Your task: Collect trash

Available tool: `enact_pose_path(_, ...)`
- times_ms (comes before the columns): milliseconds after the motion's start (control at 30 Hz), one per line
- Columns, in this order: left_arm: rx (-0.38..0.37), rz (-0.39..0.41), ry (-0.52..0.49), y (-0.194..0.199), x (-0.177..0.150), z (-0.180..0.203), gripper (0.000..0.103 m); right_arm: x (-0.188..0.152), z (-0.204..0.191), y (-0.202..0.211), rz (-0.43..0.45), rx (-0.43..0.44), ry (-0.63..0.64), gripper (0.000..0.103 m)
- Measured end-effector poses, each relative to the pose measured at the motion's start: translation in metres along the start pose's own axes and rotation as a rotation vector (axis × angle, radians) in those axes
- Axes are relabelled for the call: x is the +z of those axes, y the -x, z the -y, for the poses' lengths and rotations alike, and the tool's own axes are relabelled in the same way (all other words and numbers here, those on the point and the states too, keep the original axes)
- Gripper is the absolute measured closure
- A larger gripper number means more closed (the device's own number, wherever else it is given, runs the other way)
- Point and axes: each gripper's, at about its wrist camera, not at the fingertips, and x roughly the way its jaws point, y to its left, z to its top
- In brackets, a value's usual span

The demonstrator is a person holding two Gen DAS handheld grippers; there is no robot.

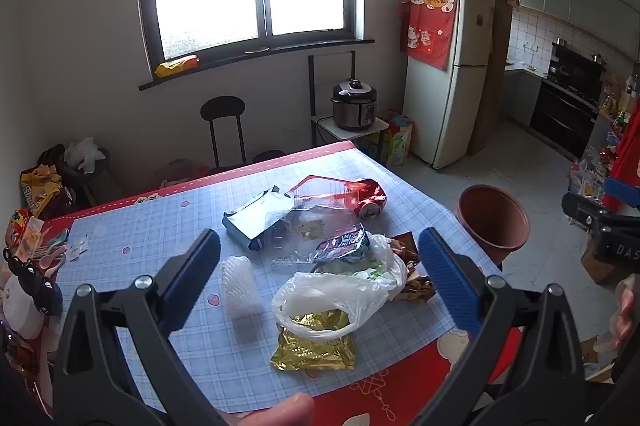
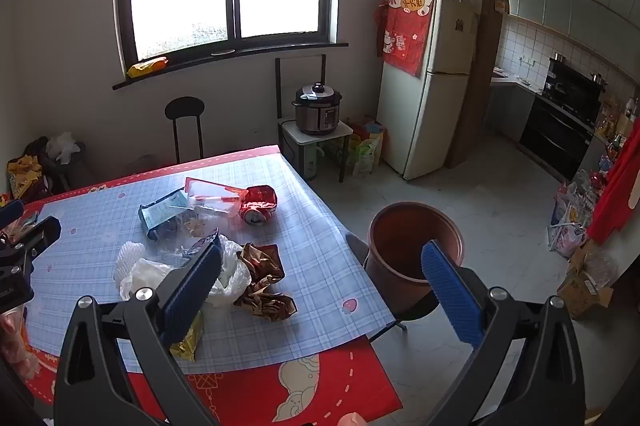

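The trash lies in a loose heap on the blue plaid tabletop (image 1: 160,226), towards its right edge: a crumpled translucent white plastic bag (image 1: 340,290) resting on a flattened gold foil wrapper (image 1: 316,346), a crushed brown wrapper (image 2: 264,286) just beside it, a white foam fruit net (image 1: 240,286) to the left, and farther back a dark rectangular packet (image 1: 256,222), clear film with a red strip, and a dented red drink can (image 1: 370,198) on its side. The round terracotta-coloured plastic bin (image 2: 412,246) stands off the right edge of the table, open and apparently unfilled.

The left gripper (image 1: 320,266) hovers over the bag with its blue pads spread wide, holding nothing; the right gripper (image 2: 320,274) is likewise released, straddling the table's right edge and the bin.

Nothing seems collected yet. A sound start would be to pinch the bag at a bunched fold, since thin film may slip, and lift slowly so the foil beneath does not drag along. Clutter along the left edge of the table looks out of the way.
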Motion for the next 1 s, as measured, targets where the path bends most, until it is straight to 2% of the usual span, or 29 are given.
enact_pose_path(500,0.001,0.013,0.006,0.000,0.004,0.013,0.005,0.007,0.007,0.001,0.007,-0.016,-0.001,0.004)
enact_pose_path(567,-0.020,0.009,0.005,-0.005,0.004,0.001,0.005,0.004,0.003,0.001,0.008,-0.026,-0.004,0.004)
enact_pose_path(1000,-0.034,0.021,0.000,-0.008,0.008,0.004,0.005,0.003,0.008,-0.005,0.007,-0.056,-0.023,0.004)
